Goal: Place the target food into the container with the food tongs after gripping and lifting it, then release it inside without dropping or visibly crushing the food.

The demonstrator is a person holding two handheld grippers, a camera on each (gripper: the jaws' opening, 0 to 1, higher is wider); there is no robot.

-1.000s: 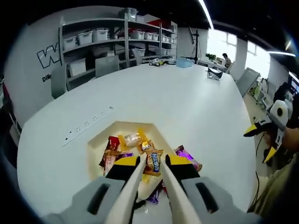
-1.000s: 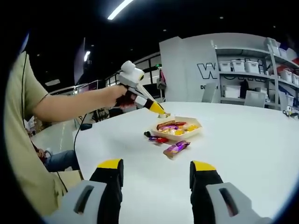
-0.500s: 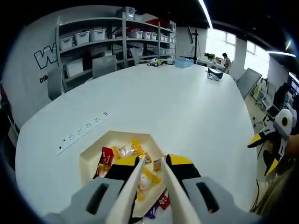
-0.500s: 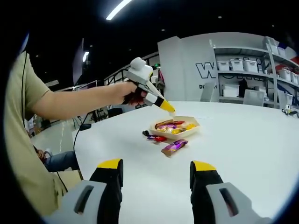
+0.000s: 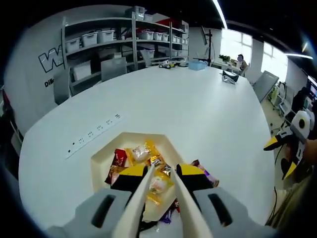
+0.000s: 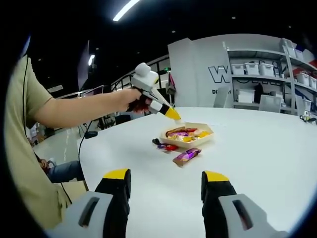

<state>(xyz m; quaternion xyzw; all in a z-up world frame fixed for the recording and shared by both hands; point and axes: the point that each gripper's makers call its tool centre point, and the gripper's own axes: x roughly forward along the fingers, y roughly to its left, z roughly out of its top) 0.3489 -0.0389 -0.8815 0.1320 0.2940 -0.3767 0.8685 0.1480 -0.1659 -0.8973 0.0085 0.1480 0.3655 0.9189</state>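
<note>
My left gripper [image 5: 161, 172] is shut on cream food tongs [image 5: 148, 191], whose blades reach over a cream tray [image 5: 99, 161] holding several wrapped candies. A yellow packet [image 5: 158, 184] shows between the blades, low in the tray; I cannot tell whether they touch it. In the right gripper view a hand holds the left gripper [image 6: 171, 114] just above the tray [image 6: 190, 141]. My right gripper [image 6: 166, 183] stands open over bare table, nothing between its fingers; it also hangs at the table's right edge [image 5: 287, 148].
A purple candy [image 6: 186, 155] and a red candy [image 6: 167, 147] lie on the white table [image 6: 257, 163] beside the tray. The purple candy [image 5: 203, 171] is right of the tongs. A socket strip [image 5: 94, 134] lies left of the tray. Shelves [image 5: 109, 44] with bins stand behind.
An orange-and-blue candy sat between the tong blades a second ago; now it is gone from there. The left gripper rose slightly and came back down over the tray. The right gripper stayed still.
</note>
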